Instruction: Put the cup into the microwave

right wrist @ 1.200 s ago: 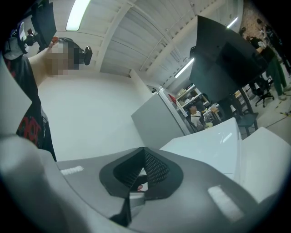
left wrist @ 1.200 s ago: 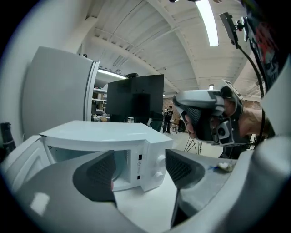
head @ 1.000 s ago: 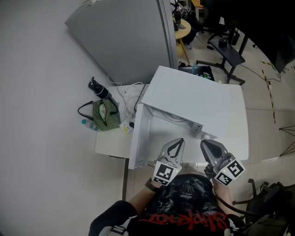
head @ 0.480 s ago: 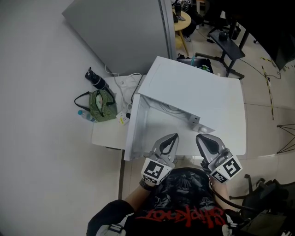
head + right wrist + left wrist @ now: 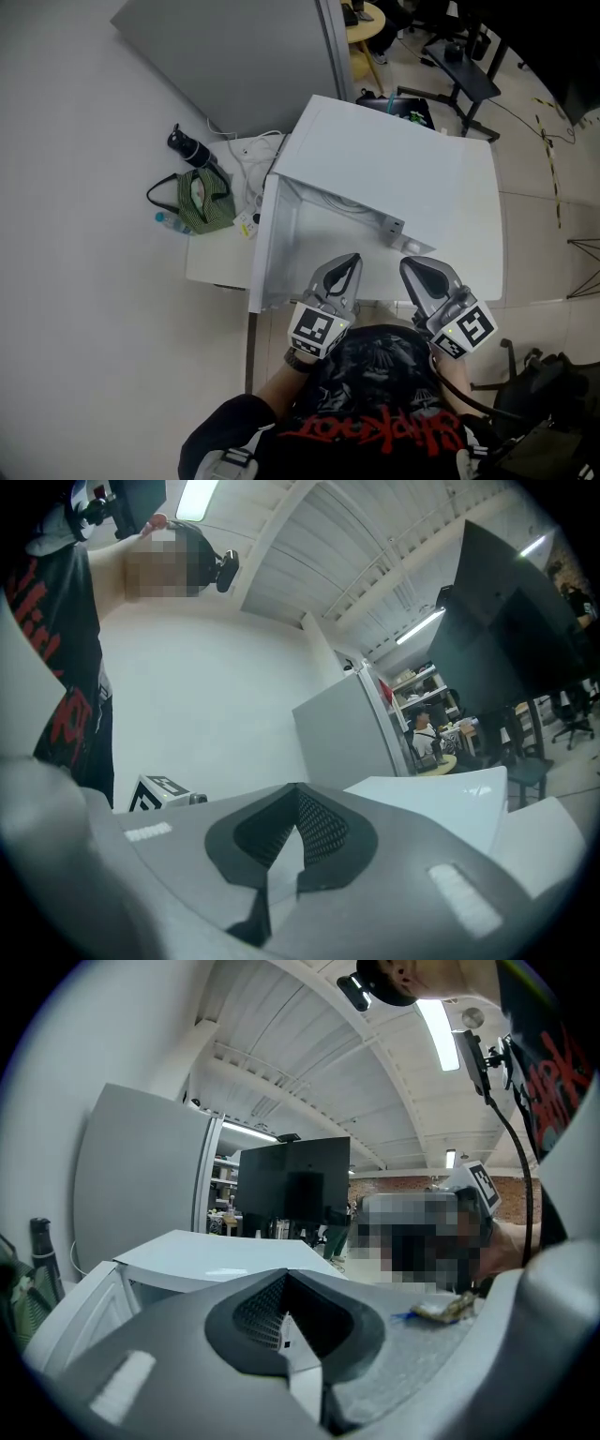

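Jaws on both tools were pressed fully together with nothing between them. The left gripper (image 5: 348,263) and the right gripper (image 5: 412,269) sat side by side close to the person's chest, at the near edge of a white box (image 5: 394,178) whose left side stood open. Whether that box was the microwave could not be told.

No cup showed in any view. It was not on the box, not in the part of its inside that could be seen, and not on the low side table (image 5: 211,267) to the left, which bore a green bag (image 5: 199,202), a black bottle (image 5: 187,150) and some cables (image 5: 251,155). So its place, the way its mouth faced and the line of its long axis could not be read.

By judgement, a cup would be light and stiff, and perhaps slick and breakable if ceramic or glass. A pinch over rim and wall, or across the body just below the rim, would likely suit, with the mouth kept upward in case it held liquid.
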